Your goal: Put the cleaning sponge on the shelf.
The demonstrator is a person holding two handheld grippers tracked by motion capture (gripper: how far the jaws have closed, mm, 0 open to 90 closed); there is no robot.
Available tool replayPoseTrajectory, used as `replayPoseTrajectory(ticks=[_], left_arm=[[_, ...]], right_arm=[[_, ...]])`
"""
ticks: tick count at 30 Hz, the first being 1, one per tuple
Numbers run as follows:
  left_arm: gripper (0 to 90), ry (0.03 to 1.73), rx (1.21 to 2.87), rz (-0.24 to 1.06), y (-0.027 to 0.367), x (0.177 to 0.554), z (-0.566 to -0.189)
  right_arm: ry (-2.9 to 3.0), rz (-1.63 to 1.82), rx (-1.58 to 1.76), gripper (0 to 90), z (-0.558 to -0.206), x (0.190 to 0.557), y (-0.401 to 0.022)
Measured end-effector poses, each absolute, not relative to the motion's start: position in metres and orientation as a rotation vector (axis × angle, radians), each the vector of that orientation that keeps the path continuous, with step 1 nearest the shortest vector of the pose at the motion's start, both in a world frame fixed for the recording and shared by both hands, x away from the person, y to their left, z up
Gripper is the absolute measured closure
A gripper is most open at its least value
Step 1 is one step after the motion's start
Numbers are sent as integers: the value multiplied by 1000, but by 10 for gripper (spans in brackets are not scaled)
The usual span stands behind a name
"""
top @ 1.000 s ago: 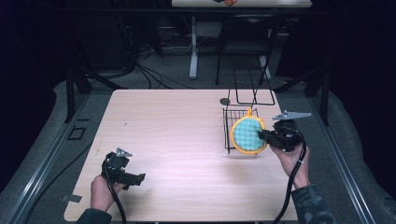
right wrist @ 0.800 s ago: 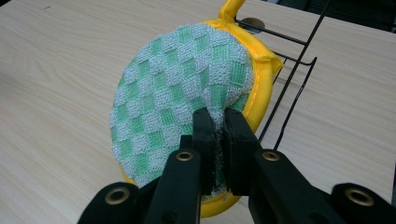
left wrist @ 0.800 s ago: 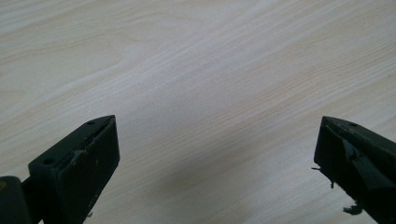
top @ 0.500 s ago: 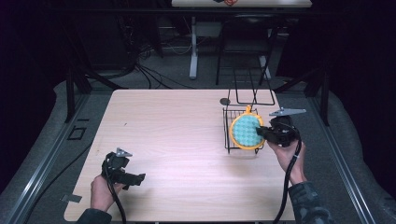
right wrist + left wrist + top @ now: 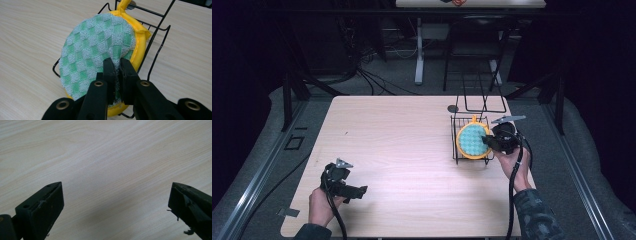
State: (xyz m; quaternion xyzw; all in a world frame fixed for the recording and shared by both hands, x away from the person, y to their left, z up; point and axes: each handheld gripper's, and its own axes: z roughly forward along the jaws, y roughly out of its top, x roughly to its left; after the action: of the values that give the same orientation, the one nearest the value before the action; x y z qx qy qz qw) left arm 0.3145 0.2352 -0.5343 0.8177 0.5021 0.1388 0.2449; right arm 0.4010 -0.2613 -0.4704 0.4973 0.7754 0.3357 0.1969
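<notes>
Over the last second the right gripper (image 5: 490, 142) has carried the round green-checked scrub pad (image 5: 472, 141) from the near edge of the black wire rack (image 5: 462, 156) further in over it; the pad now stands almost upright within the rack's wires, so I judge the placing nearly done, with only the release left; its jaws are pinched on the pad's near rim, the cloth bunched between them (image 5: 116, 72); the left gripper (image 5: 354, 191) has not shifted, resting low at the table's (image 5: 402, 150) near left corner, jaws spread wide over bare wood; counted: one pad with a yellow border and loop, one wire rack, two grippers, one small dark disc (image 5: 453, 108) on the table behind the rack
</notes>
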Motion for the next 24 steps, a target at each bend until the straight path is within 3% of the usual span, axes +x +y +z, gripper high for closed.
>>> replayPoseTrajectory(ticks=[24], left_arm=[[3,1368,2234,377,235,315,-534]], right_arm=[[2200,898,1475,846,-502,434,-264]])
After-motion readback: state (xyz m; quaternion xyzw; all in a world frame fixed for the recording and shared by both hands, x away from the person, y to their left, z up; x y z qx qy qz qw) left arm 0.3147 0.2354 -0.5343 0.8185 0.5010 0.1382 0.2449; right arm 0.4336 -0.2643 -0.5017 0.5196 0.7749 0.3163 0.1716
